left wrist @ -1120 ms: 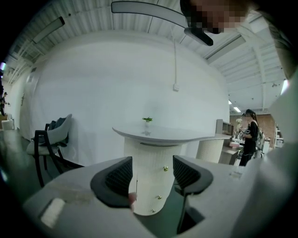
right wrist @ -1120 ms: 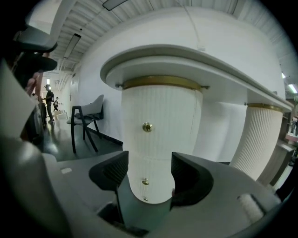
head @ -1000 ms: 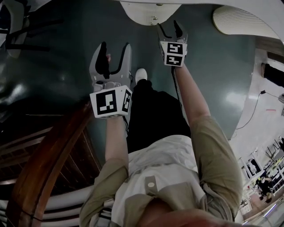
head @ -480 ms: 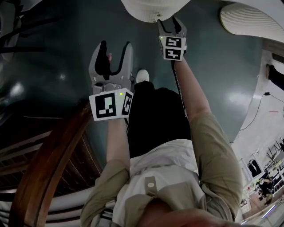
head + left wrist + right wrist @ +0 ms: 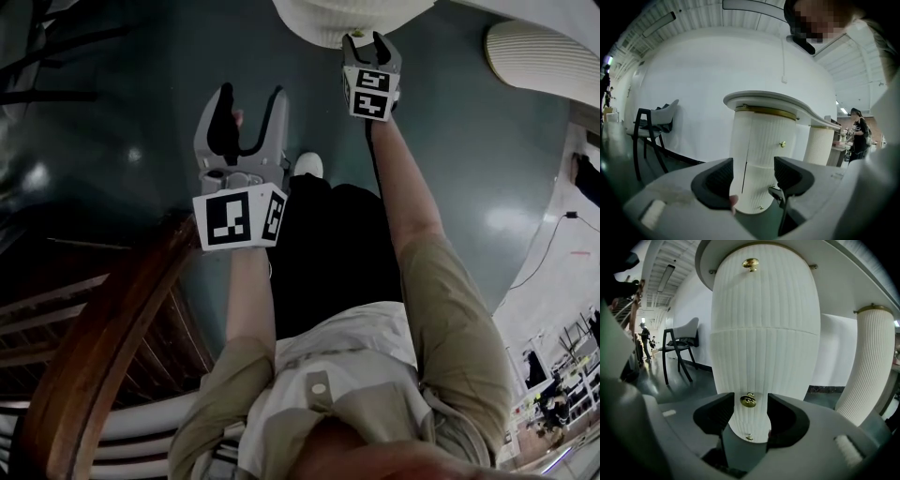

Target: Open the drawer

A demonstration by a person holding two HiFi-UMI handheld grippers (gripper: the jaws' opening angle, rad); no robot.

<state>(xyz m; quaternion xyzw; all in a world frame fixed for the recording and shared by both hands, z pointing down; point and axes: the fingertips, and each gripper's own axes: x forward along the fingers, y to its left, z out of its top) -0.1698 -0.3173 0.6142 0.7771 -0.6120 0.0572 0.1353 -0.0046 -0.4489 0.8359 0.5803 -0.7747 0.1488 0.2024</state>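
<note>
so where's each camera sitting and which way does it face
Head view: on the person's head, facing steeply down at the floor; forearms, torso, left gripper and right gripper show.
Left gripper view: on the left gripper, facing along its open jaws at the white ribbed cabinet; its jaws and part of the person show.
Right gripper view: on the right gripper, close to the cabinet, a brass knob between its closing jaws, untouched.
Shared: both gripper views show the cabinet and the chair.

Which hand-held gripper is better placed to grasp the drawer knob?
Right. The right hand-held gripper has the brass knob lined up between its closing jaws, untouched; the left hand-held gripper is farther from the cabinet.
</note>
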